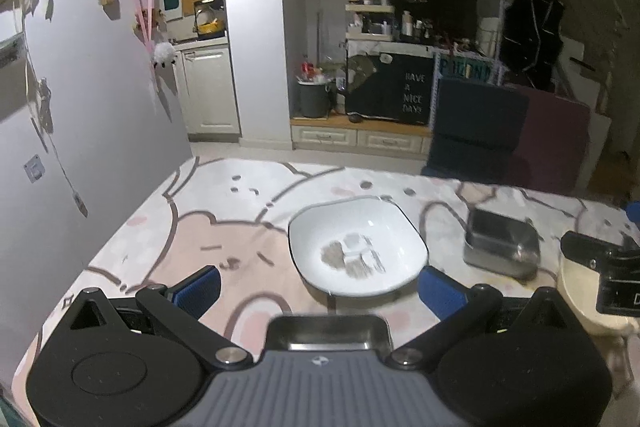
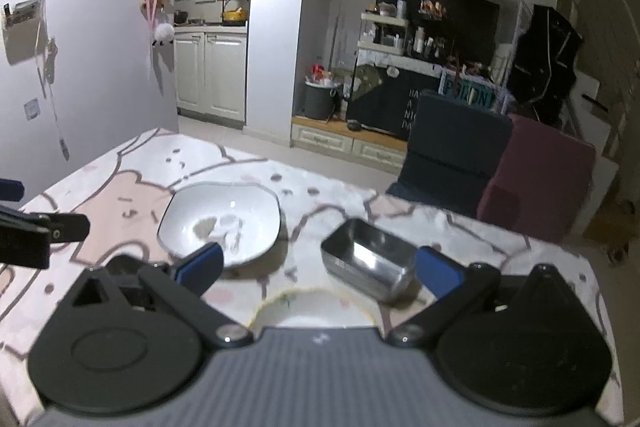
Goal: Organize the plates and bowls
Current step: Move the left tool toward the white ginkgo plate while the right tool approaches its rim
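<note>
While both grippers hover over the table (image 1: 168, 227) with fingers spread and holding nothing, the white bowl (image 1: 356, 247) sits ahead of the left gripper (image 1: 318, 287). A steel tray (image 1: 502, 243) lies just right of the bowl, and a cream dish (image 2: 316, 311) sits under the right gripper (image 2: 318, 269).

left wrist: low over table (image 1: 160, 239), forward | right wrist: same | shared: white bowl (image 1: 356, 247)

cream bowl (image 2: 316, 311) half hidden, steel tray (image 1: 328, 333) partly hidden
</note>
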Demonstrator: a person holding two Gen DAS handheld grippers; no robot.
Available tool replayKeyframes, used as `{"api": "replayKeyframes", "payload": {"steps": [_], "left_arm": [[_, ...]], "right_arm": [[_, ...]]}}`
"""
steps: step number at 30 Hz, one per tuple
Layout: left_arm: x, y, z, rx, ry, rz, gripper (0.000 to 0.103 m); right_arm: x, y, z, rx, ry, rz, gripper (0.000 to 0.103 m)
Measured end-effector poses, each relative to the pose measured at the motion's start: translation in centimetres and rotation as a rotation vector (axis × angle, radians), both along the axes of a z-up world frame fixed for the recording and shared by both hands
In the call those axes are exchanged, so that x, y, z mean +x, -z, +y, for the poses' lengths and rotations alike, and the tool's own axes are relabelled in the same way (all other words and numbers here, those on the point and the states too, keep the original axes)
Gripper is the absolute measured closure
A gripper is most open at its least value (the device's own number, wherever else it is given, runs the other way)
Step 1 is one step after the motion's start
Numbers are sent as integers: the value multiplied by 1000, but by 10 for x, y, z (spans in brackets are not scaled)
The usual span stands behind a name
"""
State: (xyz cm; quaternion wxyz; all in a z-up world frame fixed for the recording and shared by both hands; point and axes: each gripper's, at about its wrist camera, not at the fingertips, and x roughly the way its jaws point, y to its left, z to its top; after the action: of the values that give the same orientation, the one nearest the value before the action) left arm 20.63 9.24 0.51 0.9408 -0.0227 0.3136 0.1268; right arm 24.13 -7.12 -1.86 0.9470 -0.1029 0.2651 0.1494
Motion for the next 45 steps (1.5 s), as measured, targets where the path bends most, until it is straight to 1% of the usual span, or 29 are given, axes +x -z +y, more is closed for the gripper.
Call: {"api": "replayKeyframes", "payload": {"steps": [2, 5, 10, 15, 20, 26, 30, 32, 35, 39, 41, 45], "left_arm": [[12, 1, 4, -1, -6, 6, 0], [29, 5, 11, -5, -24, 15, 0], [53, 19, 21, 1, -33, 51, 0], [75, 38, 35, -22, -60, 89, 0], [96, 57, 50, -34, -118, 114, 0], [127, 78, 65, -42, -132, 138, 0], [152, 99, 78, -72, -156, 183, 0], [162, 109, 83, -76, -166, 208, 0], [174, 123, 91, -77, -171, 244, 0], [185, 139, 102, -107, -184, 283, 0], [189, 147, 107, -121, -197, 301, 0], [198, 160, 113, -137, -206, 335, 0]], "right_arm": [[8, -3, 3, 2, -4, -20, 0], [28, -5, 10, -3, -31, -27, 0], [55, 2, 19, -25, -39, -28, 0], [81, 10, 25, -30, -25, 7, 0], [101, 22, 37, -40, -36, 31, 0], [116, 34, 48, -62, -51, 69, 0], [130, 42, 55, -85, -47, 103, 0], [138, 47, 57, -77, -59, 121, 0], [149, 52, 59, -55, -59, 173, 0], [159, 57, 67, -41, -76, 192, 0], [163, 59, 73, -61, -98, 209, 0], [170, 67, 81, -142, -149, 248, 0]]}}
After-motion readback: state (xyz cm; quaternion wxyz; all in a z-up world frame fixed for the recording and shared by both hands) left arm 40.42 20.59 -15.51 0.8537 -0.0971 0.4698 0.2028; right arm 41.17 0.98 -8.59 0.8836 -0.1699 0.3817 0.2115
